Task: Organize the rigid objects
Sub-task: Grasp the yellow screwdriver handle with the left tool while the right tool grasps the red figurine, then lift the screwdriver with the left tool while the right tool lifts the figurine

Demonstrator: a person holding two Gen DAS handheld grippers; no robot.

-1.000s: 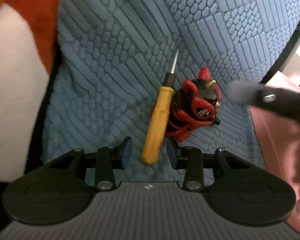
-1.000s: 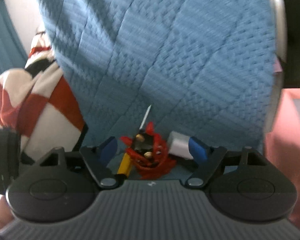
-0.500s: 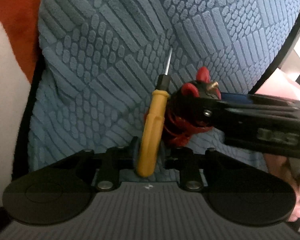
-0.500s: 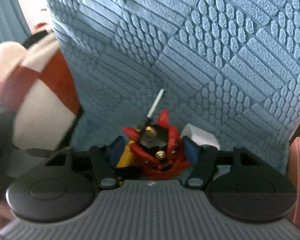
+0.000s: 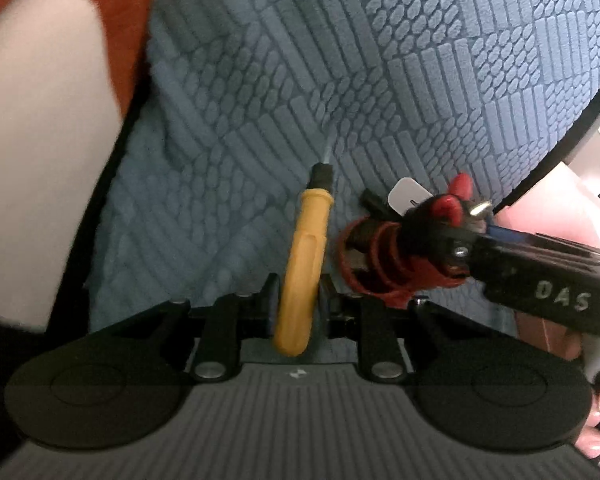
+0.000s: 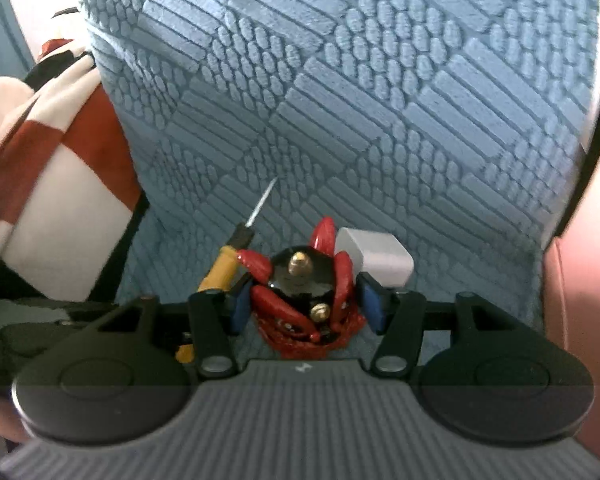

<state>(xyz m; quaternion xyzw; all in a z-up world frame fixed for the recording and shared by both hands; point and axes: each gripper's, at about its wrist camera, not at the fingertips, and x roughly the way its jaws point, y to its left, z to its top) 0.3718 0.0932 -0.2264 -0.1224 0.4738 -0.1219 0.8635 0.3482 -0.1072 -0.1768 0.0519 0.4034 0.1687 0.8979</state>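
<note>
1. Red-and-white cloth (image 5: 40, 160): lies off the left edge of the blue textured cushion (image 5: 380, 80), the landmark for all items.
2. Left gripper (image 5: 296, 312): its jaws are closing, pads pressing both sides of the yellow-handled screwdriver (image 5: 304, 256), which lies on the cushion's near part, thin tip pointing away.
3. Red-and-black figurine (image 6: 304, 292): sits on the cushion just right of the screwdriver, brass studs on top.
4. Right gripper (image 6: 306, 302): jaws closing, blue pads against the figurine's flanks.
5. White block (image 6: 376, 256): rests on the cushion just behind the figurine's right side.
</note>
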